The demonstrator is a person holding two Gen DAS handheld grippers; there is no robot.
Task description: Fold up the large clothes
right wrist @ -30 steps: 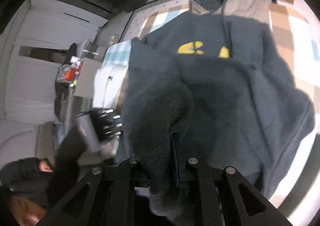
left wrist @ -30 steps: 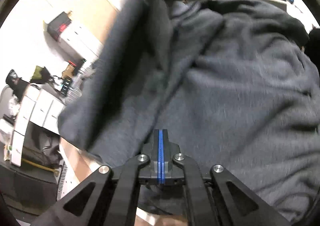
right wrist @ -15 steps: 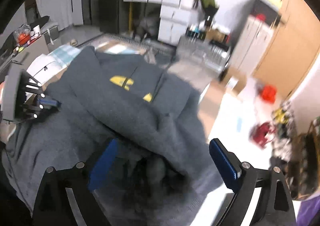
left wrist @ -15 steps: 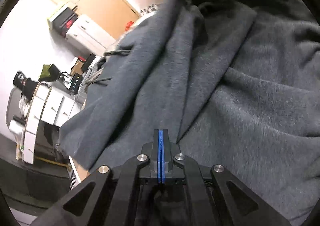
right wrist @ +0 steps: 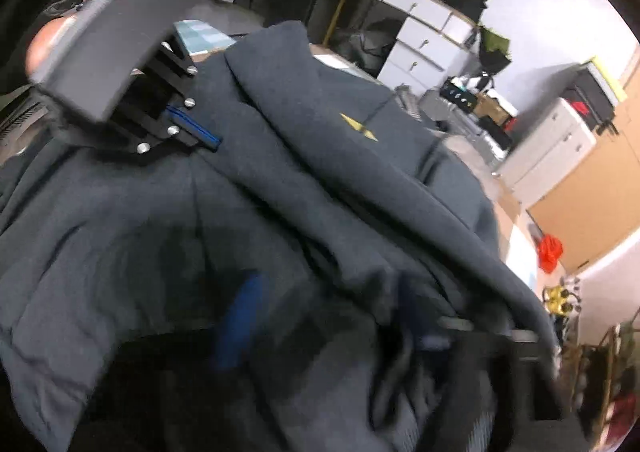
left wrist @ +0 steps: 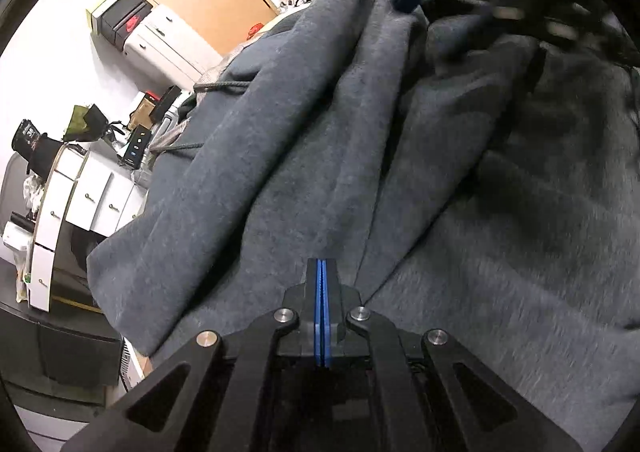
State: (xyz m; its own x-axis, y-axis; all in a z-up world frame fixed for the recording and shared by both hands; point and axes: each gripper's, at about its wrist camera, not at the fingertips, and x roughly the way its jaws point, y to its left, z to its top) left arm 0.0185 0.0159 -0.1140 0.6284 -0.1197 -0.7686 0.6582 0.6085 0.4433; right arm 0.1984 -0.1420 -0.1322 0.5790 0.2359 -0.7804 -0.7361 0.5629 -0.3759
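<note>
A dark grey hoodie [left wrist: 400, 156] lies spread and rumpled across the scene, filling most of both views, its near part folded over itself in long ridges. A yellow logo [right wrist: 359, 125] and a drawstring [left wrist: 218, 86] show on its far part. The left gripper [left wrist: 322, 272] points down at the cloth, its blue-lined jaws pressed fully together; whether any fabric is pinched between them cannot be told. The right gripper [right wrist: 320, 324] is blurred and low over a bunched fold at the near right of the hoodie; its jaws are closing with cloth between them, not yet pressing on it. White drawers [left wrist: 80, 204] stand far left, beyond the hoodie's edge.
</note>
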